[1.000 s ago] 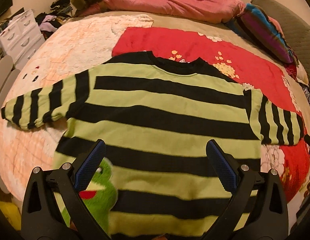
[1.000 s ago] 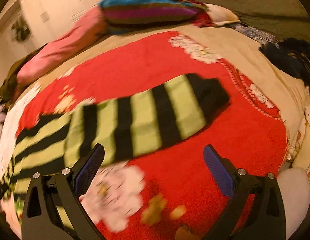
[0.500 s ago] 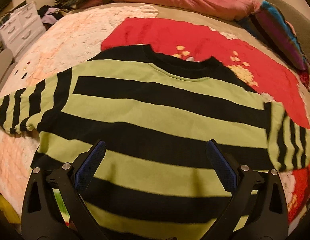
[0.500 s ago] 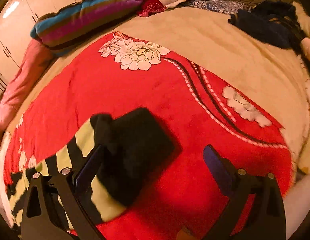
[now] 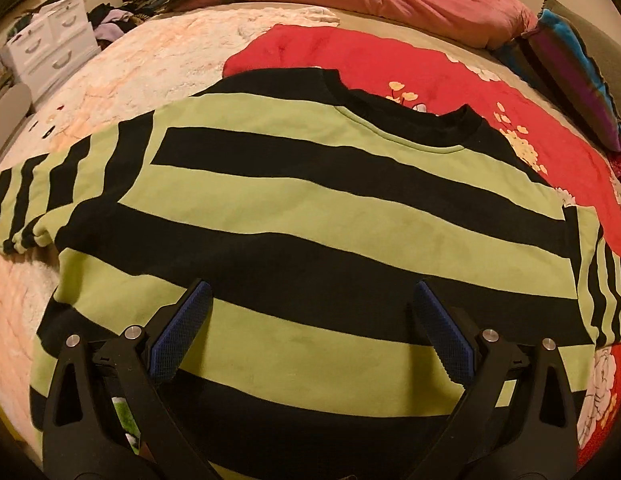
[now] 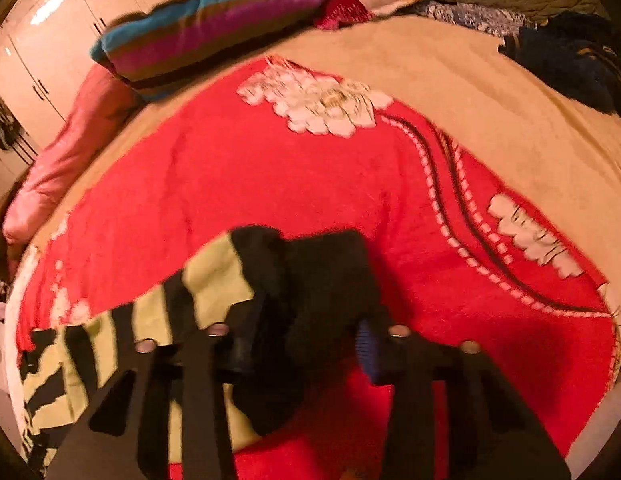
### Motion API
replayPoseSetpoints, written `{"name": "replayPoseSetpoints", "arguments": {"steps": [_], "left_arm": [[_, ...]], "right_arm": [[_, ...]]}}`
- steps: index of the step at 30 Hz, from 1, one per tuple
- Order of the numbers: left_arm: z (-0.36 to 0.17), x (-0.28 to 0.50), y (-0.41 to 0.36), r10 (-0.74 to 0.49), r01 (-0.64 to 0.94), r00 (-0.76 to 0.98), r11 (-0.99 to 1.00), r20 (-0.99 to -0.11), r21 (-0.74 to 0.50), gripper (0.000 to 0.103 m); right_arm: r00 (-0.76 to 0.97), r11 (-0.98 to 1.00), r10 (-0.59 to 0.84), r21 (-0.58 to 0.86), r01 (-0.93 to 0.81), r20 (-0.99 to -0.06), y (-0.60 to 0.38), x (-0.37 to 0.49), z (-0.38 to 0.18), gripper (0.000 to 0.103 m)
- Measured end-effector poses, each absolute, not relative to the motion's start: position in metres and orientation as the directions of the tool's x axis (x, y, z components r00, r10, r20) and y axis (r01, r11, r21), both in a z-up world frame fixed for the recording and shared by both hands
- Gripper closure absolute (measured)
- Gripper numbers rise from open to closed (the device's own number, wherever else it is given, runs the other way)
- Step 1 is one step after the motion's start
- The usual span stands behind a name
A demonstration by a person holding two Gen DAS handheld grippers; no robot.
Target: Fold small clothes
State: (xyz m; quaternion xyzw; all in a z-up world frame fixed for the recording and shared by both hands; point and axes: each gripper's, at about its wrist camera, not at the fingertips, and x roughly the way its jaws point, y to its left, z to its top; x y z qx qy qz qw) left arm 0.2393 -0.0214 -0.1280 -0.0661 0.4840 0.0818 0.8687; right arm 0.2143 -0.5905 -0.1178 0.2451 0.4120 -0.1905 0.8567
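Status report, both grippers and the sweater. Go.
Left gripper open above green-and-black striped knit sweater. Right gripper closing on its black cuff. Nothing in the way.

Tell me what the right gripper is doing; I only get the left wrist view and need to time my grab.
Observer: The right gripper is closing, with the sweater's black cuff between its jaws.
Operator: Is that sleeve flat?
Observer: No, the cuff is bunched up over the red blanket.
Operator: Anything beyond the cuff?
Observer: Only blanket and tan bedspread; dark clothes lie at the far corner.
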Motion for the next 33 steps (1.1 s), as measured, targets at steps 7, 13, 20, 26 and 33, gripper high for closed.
{"name": "replayPoseSetpoints", "arguments": {"steps": [7, 13, 20, 26, 33], "left_arm": [[-0.127, 0.235, -0.016, 0.067, -0.208, 0.537, 0.976, -0.841, -0.055, 0.008], [-0.125, 0.232, -0.015, 0.051, -0.197, 0.544, 0.978, -0.838, -0.068, 0.008], [-0.122, 0.232, -0.021, 0.034, -0.172, 0.554, 0.982, -0.832, -0.074, 0.008], [-0.114, 0.230, -0.012, 0.050, -0.196, 0.577, 0.978, -0.815, -0.078, 0.008], [-0.103, 0.226, 0.017, 0.074, -0.266, 0.601, 0.958, -0.796, -0.111, 0.008]], "right_arm": [[0.573, 0.825, -0.227, 0.157, 0.543, -0.787, -0.574, 0.210, -0.092, 0.071], [0.550, 0.847, -0.310, 0.037, 0.530, -0.776, -0.557, 0.206, -0.085, 0.071], [0.620, 0.905, -0.271, 0.024, 0.424, -0.736, -0.522, 0.207, -0.059, 0.082], [0.715, 0.949, -0.018, 0.214, 0.233, -0.699, -0.452, 0.230, -0.032, 0.082], [0.672, 0.918, 0.299, 0.397, -0.008, -0.678, -0.323, 0.276, -0.031, 0.082]]}}
